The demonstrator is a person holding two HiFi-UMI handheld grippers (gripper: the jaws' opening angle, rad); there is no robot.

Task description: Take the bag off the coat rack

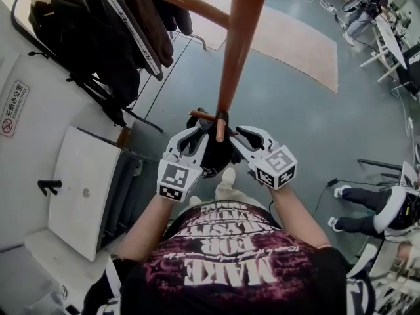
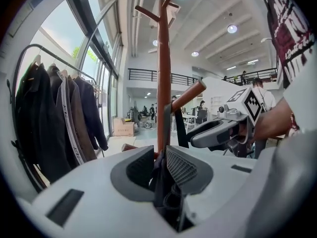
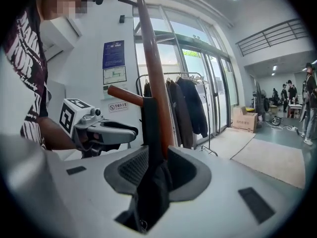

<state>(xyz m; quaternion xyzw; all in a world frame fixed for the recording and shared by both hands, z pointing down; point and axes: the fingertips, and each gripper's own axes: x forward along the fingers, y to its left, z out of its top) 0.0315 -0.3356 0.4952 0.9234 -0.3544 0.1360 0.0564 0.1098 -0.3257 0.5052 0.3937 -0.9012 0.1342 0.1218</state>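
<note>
**Both grippers clamped on the hanging bag**

The black fabric bag (image 1: 213,155) hangs upright against the red-brown wooden coat rack pole (image 1: 239,38). Its strap (image 3: 148,123) runs straight up to a short peg (image 3: 126,96). The left gripper (image 1: 195,136) and right gripper (image 1: 244,136) each pinch its dark cloth, jaws nearly together. Below lie a smooth grey-green floor (image 1: 295,110) and a beige rug (image 1: 295,41).

Dark jackets (image 1: 111,25) hang in a row at the upper left of the head view. Below them, at the left edge, are a white cabinet top (image 1: 85,189) and a red-and-white wall sign (image 1: 13,108). A beige mat (image 1: 295,41) lies on the grey floor (image 1: 341,130) at upper centre-right, a standing person (image 1: 371,5) is at the upper right corner, and a seated person's legs (image 1: 364,210) show at the right edge. A cardboard box (image 2: 123,128) sits left of centre in the left gripper view, and a blue poster (image 3: 113,54) is on the wall at upper left of the right gripper view.
</note>
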